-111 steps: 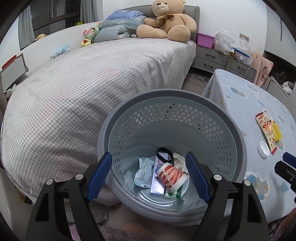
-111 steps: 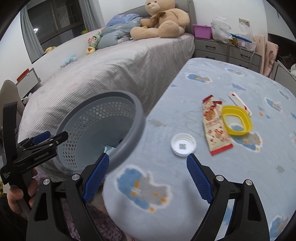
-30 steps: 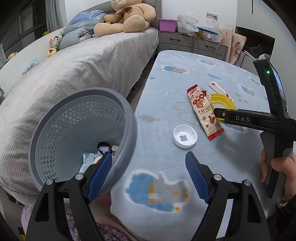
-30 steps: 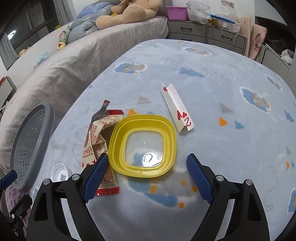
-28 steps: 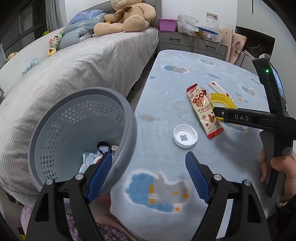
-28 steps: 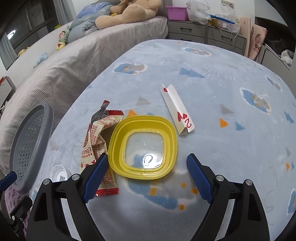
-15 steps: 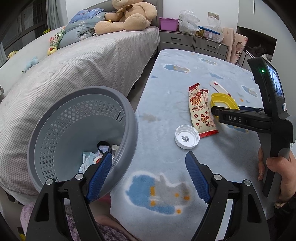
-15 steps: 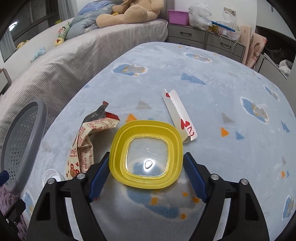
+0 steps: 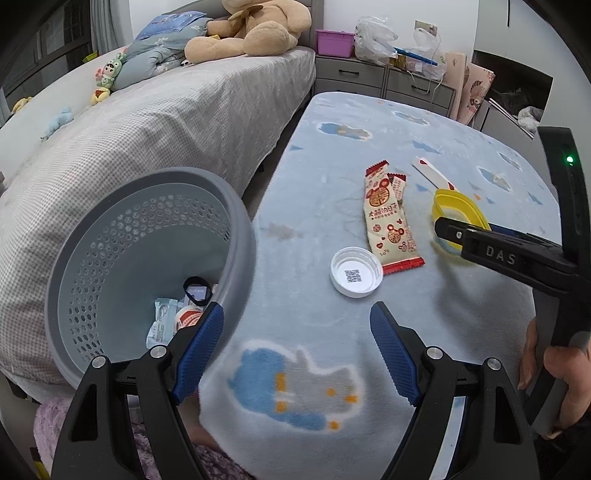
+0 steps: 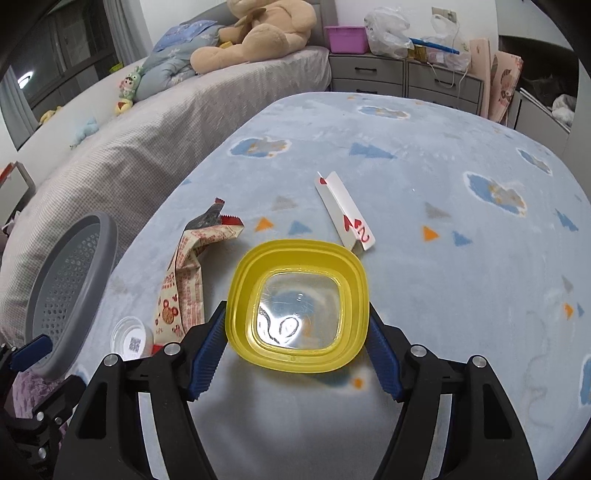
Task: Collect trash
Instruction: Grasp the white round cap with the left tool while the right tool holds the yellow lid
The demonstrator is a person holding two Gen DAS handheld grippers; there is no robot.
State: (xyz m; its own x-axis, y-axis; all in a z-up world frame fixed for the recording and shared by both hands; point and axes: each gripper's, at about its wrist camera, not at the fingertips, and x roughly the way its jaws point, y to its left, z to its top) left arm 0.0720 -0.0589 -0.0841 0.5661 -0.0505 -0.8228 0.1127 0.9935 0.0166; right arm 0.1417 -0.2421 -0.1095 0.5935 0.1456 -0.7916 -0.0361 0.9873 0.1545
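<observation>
My right gripper is shut on a yellow-rimmed clear lid, its blue pads pressing both sides; the lid also shows in the left wrist view, tilted up. A red and cream snack wrapper, a white bottle cap and a folded playing card lie on the blue blanket. My left gripper is open and empty over the blanket's near edge, next to the grey perforated basket, which holds several pieces of trash.
A bed with a grey checked cover, a teddy bear and small toys lies to the left. Grey drawers with bags on top stand at the back. The basket sits between bed and blanket edge.
My right gripper moved forward and closed on the yellow lid, which now tilts up off the blanket. The left gripper stayed open near the basket.
</observation>
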